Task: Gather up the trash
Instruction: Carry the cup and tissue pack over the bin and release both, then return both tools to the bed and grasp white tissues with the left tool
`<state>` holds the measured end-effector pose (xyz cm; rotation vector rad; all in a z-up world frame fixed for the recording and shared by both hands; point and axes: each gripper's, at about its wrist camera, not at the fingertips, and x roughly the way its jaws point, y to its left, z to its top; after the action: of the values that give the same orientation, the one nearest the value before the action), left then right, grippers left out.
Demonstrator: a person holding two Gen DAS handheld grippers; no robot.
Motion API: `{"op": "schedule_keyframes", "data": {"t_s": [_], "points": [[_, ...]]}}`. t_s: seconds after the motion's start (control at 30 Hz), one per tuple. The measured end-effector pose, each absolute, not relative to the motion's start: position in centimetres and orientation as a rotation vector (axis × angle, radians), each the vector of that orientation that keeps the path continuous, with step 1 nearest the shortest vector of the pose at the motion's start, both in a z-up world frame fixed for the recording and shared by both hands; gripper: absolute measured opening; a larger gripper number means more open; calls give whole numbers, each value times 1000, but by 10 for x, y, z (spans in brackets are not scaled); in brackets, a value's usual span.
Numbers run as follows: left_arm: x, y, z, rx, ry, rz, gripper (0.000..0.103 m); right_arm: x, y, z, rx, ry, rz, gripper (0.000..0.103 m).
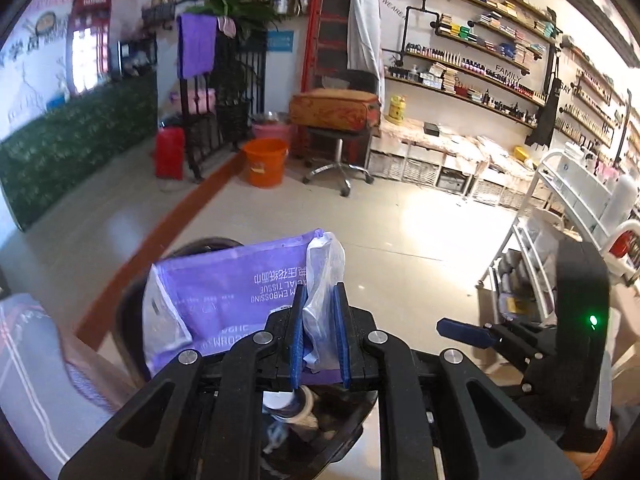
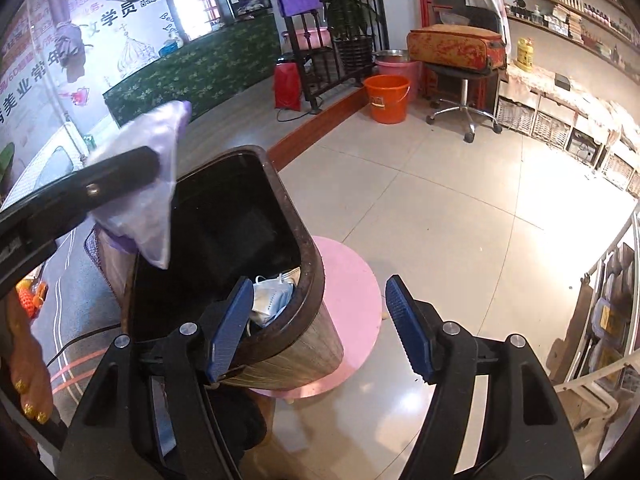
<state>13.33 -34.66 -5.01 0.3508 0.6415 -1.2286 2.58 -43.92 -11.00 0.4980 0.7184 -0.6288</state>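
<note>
My left gripper (image 1: 319, 328) is shut on a purple plastic tissue wrapper (image 1: 236, 300) and holds it over the open dark trash bin (image 1: 340, 420). In the right wrist view the wrapper (image 2: 148, 184) hangs above the bin (image 2: 288, 208), pinched by the left gripper (image 2: 120, 172). The bin holds a crumpled face mask (image 2: 272, 296) and other trash. My right gripper (image 2: 316, 328) is open and empty; its left finger (image 2: 228, 328) is inside the bin's rim and its right finger is outside. It also shows in the left wrist view (image 1: 468, 330).
The bin stands beside a round pink stool (image 2: 348, 304) on the tiled floor. An orange bucket (image 2: 386, 98), an office chair (image 2: 460, 92) carrying a suitcase, a black plant rack (image 2: 340, 40) and a white trolley (image 1: 560, 208) are around. A person's foot (image 2: 28, 376) is at left.
</note>
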Motion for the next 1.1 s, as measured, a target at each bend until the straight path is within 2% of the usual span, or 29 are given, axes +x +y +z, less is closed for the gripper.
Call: {"op": "schedule_keyframes", "data": {"t_s": [0.03, 0.13, 0.17, 0.2, 0.3, 0.37, 0.57, 0.83, 0.87, 0.9, 1.1], "points": [[137, -348, -52, 341, 659, -1225, 15, 26, -439, -110, 496, 722, -629, 69], [143, -346, -54, 300, 692, -1217, 25, 28, -440, -110, 490, 724, -629, 69], [144, -345, -55, 287, 702, -1214, 35, 28, -440, -109, 481, 724, -634, 69], [144, -344, -56, 285, 702, -1207, 52, 27, -440, -109, 476, 723, -638, 69], [141, -336, -53, 267, 682, -1200, 74, 26, -442, -108, 477, 719, -645, 69], [143, -333, -52, 247, 693, -1188, 83, 26, -443, -107, 475, 716, -650, 69], [154, -310, -50, 158, 718, -1099, 89, 32, -440, -102, 463, 707, -649, 77], [161, -264, -38, 125, 657, -888, 96, 45, -431, -101, 457, 718, -601, 78], [159, -257, -35, 131, 636, -868, 97, 48, -429, -99, 452, 716, -595, 82], [159, -253, -32, 134, 623, -850, 97, 49, -427, -98, 447, 714, -591, 86], [156, -221, -20, 181, 563, -729, 97, 64, -407, -88, 413, 699, -528, 87]]}}
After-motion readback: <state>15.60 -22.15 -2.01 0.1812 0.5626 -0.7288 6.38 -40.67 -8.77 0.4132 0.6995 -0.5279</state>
